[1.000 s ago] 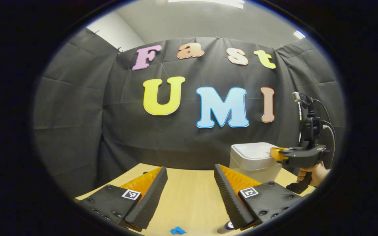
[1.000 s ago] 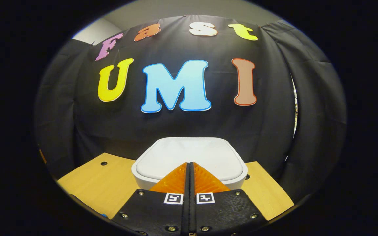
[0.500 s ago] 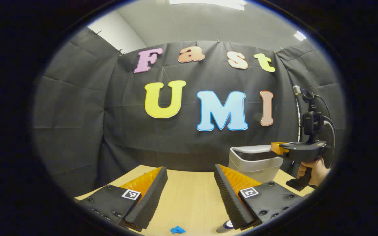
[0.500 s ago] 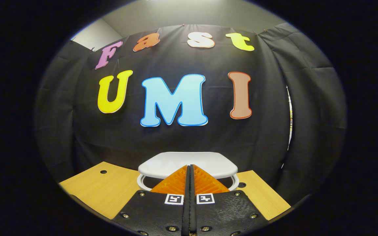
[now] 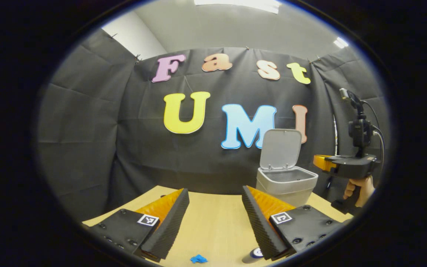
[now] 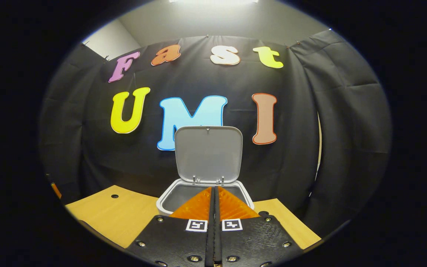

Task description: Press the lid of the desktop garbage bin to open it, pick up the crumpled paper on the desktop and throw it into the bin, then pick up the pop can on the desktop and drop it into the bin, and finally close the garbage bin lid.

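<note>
White plastic garbage bin (image 6: 205, 193) sits just beyond the right gripper (image 6: 214, 190), jaws together, its lid (image 6: 208, 153) upright, so opening looks done; next, the left gripper (image 5: 213, 196), jaws apart, needs the crumpled paper.

Pale grey bin (image 6: 169, 202), light wooden desktop (image 6: 113, 218)

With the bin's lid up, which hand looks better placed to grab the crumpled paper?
Left, probably. The left gripper has its jaws open over the desk, and the blue crumpled paper lies just below them. The right gripper has its jaws shut and sits up by the bin.
</note>
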Motion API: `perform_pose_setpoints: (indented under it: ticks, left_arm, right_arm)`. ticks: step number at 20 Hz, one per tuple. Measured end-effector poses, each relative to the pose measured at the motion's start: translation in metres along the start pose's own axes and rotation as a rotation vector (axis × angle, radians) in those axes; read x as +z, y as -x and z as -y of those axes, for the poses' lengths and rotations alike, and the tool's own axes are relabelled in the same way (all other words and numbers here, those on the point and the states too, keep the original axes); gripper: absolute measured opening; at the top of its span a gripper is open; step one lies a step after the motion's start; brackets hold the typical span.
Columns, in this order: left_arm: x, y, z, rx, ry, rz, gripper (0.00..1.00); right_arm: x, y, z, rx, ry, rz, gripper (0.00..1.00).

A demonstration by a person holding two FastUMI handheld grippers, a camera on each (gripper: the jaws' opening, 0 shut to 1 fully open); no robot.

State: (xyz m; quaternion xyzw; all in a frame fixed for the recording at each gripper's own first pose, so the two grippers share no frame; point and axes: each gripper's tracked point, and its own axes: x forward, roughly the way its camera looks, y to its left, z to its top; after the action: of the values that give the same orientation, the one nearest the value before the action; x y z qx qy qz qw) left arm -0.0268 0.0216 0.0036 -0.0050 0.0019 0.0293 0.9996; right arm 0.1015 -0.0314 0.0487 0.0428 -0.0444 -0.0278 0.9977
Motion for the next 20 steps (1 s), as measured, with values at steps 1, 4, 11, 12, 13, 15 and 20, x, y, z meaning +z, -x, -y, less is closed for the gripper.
perform_pose_setpoints:
  ticks: [1,4,11,12,13,15,20]
  left_arm:
    - [-0.001,-0.001,0.000,-0.002,-0.001,-0.001,0.96]
    - [-0.005,-0.002,0.000,-0.005,-0.007,-0.007,0.96]
    - [-0.012,-0.007,0.004,-0.021,-0.001,-0.020,0.92]
    - [-0.013,-0.008,0.005,-0.022,0.001,-0.022,0.92]
    - [-0.014,-0.009,0.005,-0.024,0.003,-0.024,0.92]
    - [-0.017,-0.012,0.006,-0.023,0.001,-0.029,0.93]
    - [-0.027,-0.019,0.007,-0.031,-0.001,-0.050,0.94]
  right_arm:
    - [0.002,0.002,0.001,-0.006,0.001,0.007,0.00]
    - [0.006,0.017,-0.001,-0.002,-0.009,0.022,0.00]
    - [0.009,0.036,0.000,-0.013,-0.007,0.032,0.19]
    - [0.006,0.035,-0.001,-0.007,-0.002,0.029,0.20]
    - [0.005,0.038,0.000,-0.013,0.002,0.026,0.30]
    - [0.005,0.040,-0.002,-0.003,-0.009,0.017,0.39]
    - [-0.001,0.051,-0.010,0.024,-0.045,0.007,0.70]
